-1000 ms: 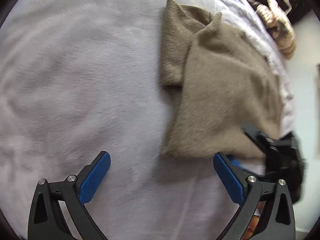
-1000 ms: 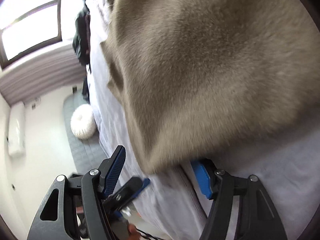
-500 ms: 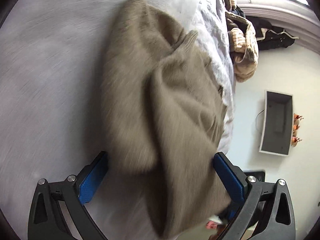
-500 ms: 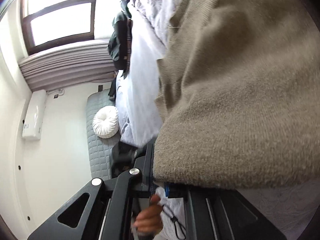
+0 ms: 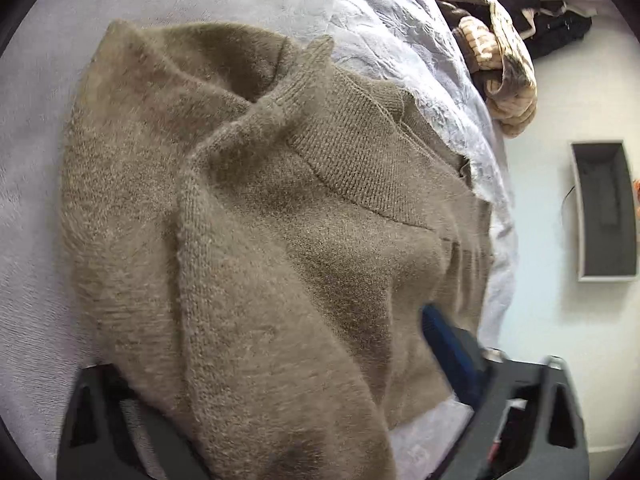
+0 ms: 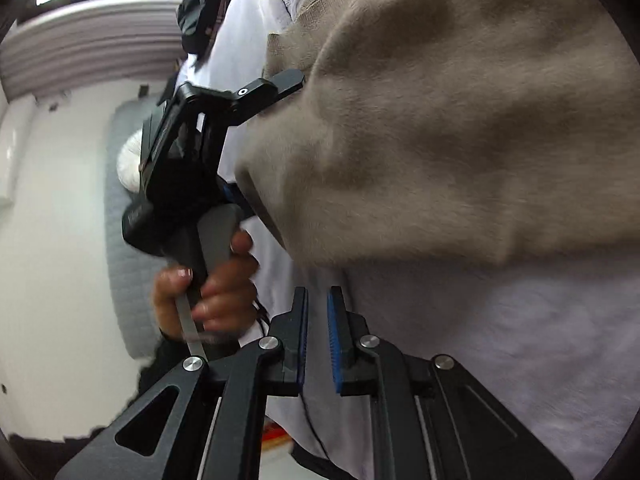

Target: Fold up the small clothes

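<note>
Two grippers work one garment: a taupe knit sweater (image 5: 256, 216) lying bunched on the pale bedspread (image 5: 36, 184) of a bed, near the edge that drops toward the floor. Seen from the left wrist, the sweater fills the view and drapes over the left gripper (image 5: 280, 396); its fingers are spread wide and closing, with a thick fold of knit lying between them, though the left finger is buried under wool and I cannot tell whether the pads yet press on the cloth. The ribbed collar (image 5: 344, 144) points up and away from these fingers, toward the crumpled sheet (image 5: 400, 44), so the garment's long axis runs roughly from the left gripper's fingers outward to the collar, and the left hand (image 6: 216, 280) is plainly the nearer one to the bulk. From the right wrist, the right gripper (image 6: 318, 332) has its fingers pressed almost together with a narrow gap and nothing visible between them; the sweater's rounded edge hangs just above and beyond its tips. My judgement is that the coming move depends on the left gripper taking the near fold and carrying it toward the collar.
</note>
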`<state>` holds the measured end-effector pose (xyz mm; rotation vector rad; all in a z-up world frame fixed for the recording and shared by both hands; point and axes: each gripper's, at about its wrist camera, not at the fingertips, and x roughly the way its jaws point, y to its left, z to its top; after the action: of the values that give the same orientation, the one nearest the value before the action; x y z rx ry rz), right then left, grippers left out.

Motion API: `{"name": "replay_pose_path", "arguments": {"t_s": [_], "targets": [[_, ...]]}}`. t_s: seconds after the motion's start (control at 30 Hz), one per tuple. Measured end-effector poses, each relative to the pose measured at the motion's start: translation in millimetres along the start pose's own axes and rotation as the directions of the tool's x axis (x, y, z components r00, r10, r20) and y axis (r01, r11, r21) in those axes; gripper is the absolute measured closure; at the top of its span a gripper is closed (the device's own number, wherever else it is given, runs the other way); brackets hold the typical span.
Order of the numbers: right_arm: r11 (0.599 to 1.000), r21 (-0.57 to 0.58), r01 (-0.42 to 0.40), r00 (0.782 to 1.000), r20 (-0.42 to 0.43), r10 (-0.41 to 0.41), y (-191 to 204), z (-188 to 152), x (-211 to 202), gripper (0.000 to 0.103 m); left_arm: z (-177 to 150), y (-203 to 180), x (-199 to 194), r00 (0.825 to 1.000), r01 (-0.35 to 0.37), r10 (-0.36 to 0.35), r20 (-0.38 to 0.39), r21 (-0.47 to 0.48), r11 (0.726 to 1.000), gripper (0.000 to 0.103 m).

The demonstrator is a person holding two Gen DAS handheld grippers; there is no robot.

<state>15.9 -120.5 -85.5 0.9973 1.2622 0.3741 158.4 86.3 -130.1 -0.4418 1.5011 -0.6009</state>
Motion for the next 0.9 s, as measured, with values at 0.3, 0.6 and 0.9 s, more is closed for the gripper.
{"name": "replay_pose_path", "arguments": {"t_s": [0.3,0.6,0.9], "targets": [[0.928,-0.107,0.358,0.914,0.242,-0.325,-14.3,59.4,-54.0,0.090,-2.3,-30.6,-9.1,0.989,-0.132,0.122,0.080,0.135,0.982,0.060],[0.918,-0.128,0.376,0.921,0.161,-0.355,-56.7,85.6,-25.9,0.094,-8.5,-119.6,-26.8,0.965,-0.211,0.147,0.219,0.307,0.928,0.060],[0.990,-0.032,0.139,0.956,0.266,-0.126,-95.8,89.1,-113.3,0.092,-26.0,-235.4,33.3,0.979,-0.176,0.083,0.188,0.562,0.808,0.060]]}}
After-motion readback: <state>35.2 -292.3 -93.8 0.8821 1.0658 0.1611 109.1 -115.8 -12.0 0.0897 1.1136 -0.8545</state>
